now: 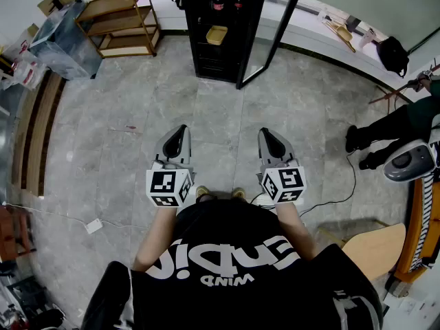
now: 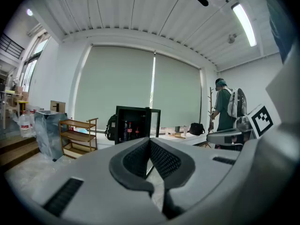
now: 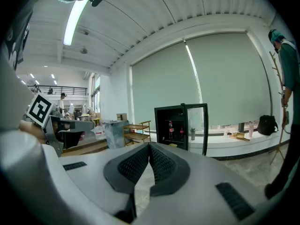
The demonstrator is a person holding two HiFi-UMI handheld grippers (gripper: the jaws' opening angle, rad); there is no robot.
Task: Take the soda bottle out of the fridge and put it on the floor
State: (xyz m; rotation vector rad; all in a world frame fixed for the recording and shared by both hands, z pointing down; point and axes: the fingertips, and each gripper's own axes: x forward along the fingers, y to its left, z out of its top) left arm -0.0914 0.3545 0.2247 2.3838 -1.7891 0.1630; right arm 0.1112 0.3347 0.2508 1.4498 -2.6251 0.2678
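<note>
Across the floor [image 1: 206,108], soda bottle [image 1: 218,2] in fridge [image 1: 206,53] stands well beyond closed left claw [image 1: 181,128] and closed right claw [image 1: 265,133].

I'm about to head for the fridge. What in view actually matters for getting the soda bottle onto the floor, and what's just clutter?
For the job:
fridge, door open
soda bottles inside it
floor
left gripper and right gripper, both shut and empty

Just lying about:
wooden shelf
backpack
yellow tray in the fridge
</note>
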